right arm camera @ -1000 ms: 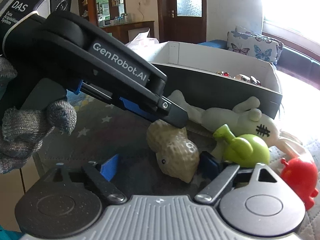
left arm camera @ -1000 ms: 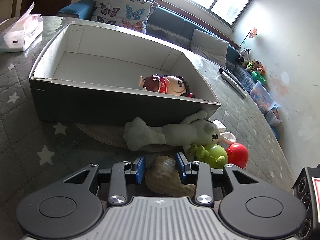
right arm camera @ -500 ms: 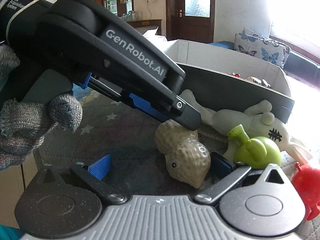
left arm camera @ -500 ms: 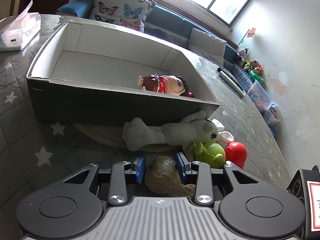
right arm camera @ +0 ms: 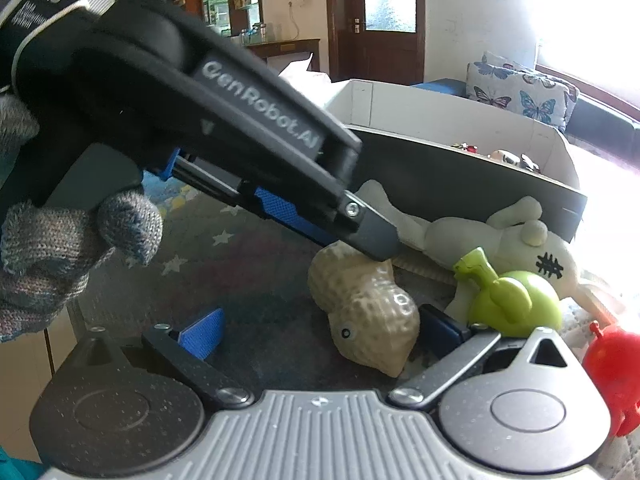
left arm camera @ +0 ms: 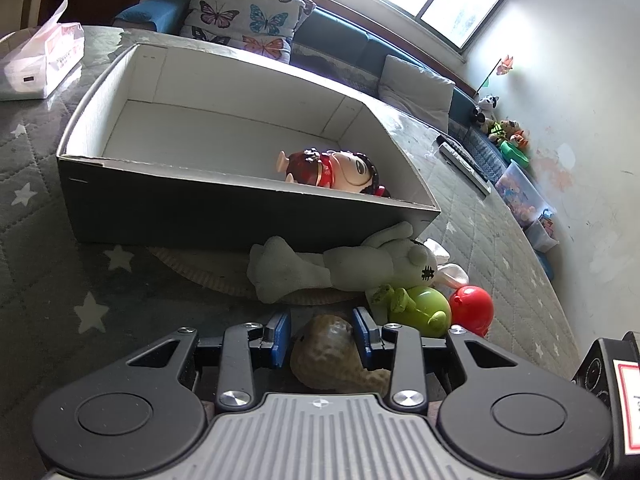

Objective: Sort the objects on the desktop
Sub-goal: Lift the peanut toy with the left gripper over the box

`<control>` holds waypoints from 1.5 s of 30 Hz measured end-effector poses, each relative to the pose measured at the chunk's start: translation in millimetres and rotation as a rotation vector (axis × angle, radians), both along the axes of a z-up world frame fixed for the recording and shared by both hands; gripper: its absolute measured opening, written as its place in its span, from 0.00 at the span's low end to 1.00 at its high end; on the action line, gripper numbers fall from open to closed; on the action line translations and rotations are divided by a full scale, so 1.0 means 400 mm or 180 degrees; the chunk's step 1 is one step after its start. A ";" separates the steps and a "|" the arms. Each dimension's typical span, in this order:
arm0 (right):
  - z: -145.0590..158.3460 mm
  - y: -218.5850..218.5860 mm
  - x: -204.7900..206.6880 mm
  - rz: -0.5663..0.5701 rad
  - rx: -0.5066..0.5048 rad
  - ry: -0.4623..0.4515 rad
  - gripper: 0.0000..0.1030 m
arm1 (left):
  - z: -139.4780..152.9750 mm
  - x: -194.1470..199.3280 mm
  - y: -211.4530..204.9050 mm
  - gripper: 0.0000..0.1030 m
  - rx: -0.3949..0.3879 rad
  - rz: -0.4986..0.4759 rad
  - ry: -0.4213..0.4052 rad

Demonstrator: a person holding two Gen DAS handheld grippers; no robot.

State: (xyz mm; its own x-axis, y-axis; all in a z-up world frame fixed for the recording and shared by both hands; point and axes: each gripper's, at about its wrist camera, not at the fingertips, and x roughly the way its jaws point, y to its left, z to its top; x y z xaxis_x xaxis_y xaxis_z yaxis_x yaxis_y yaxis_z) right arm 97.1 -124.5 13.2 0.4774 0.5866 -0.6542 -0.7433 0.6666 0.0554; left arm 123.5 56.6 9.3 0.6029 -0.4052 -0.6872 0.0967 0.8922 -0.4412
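Observation:
My left gripper [left arm camera: 322,330] is shut on a tan peanut toy [left arm camera: 328,350], its blue pads pressed to both sides; the peanut toy also shows in the right wrist view [right arm camera: 368,304] with the left gripper's finger on top of it. My right gripper [right arm camera: 320,330] is open and empty, its fingers wide either side of the peanut. A grey plush rabbit [left arm camera: 344,266], a green toy [left arm camera: 420,306] and a red toy [left arm camera: 472,308] lie in front of the cardboard box [left arm camera: 180,208]. A red doll [left arm camera: 336,170] lies inside the box.
A tissue pack [left arm camera: 36,64] lies on the table at the far left. Remote controls [left arm camera: 464,162] lie near the table's right edge. A round woven mat [left arm camera: 208,270] lies under the rabbit. A sofa with cushions runs behind the table.
The left gripper has risen slightly with the peanut toy in it. The right gripper has drawn a little closer to the peanut and stays open.

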 end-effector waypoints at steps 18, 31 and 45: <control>0.033 -0.035 0.035 -0.0249 0.0033 0.0068 0.45 | -0.007 0.005 -0.001 0.35 -0.0089 -0.0038 0.0084; 0.116 -0.044 0.001 -0.0166 0.0137 -0.0193 0.41 | 0.073 -0.035 0.020 0.34 -0.0181 -0.0005 -0.0193; 0.243 0.027 0.162 -0.0081 0.0116 -0.0574 0.41 | 0.185 0.104 0.075 0.34 -0.0306 0.0243 -0.0627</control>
State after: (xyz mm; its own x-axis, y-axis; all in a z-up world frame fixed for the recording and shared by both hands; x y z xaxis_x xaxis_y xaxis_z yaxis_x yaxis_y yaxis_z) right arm 161.8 -113.8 110.5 0.5999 0.5946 -0.5352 -0.7263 0.6853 -0.0527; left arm 165.2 86.7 83.2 0.7530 -0.4113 -0.5136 0.1232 0.8549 -0.5039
